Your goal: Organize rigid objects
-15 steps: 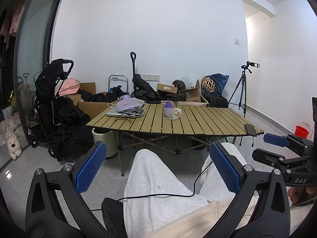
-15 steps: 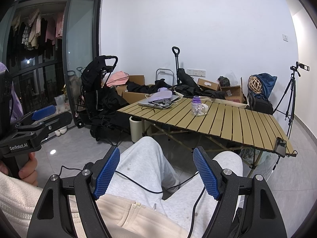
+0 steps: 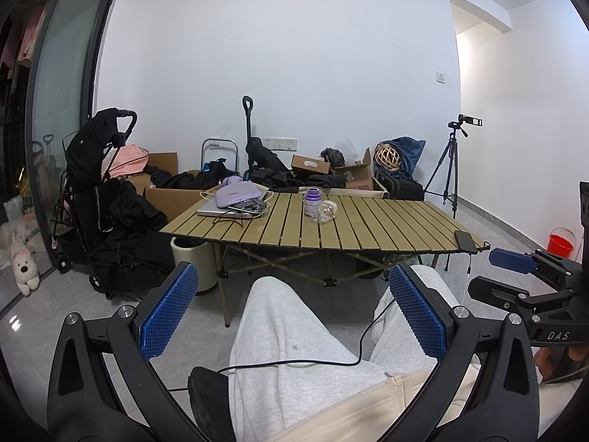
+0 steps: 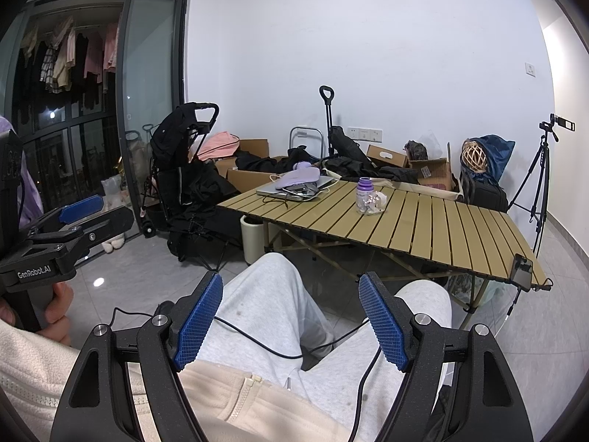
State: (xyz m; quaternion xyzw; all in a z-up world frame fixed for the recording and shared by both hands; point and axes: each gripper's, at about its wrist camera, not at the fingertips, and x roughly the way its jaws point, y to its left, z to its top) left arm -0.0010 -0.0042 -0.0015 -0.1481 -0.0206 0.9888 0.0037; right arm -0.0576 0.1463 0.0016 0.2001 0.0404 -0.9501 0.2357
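A white room holds a slatted table (image 3: 368, 226) in the middle of the frame. On it stands a purple-capped bottle (image 3: 312, 202), far beyond both grippers. The left gripper (image 3: 292, 316) and right gripper (image 4: 291, 318), marked "DAS" and "GenRobot.AI", are wide apart over grey trousers (image 3: 287, 350), holding nothing.

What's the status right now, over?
Left gripper and right gripper open, empty, over lap. Purple-capped bottle untouched on slatted table. Nothing blocking.
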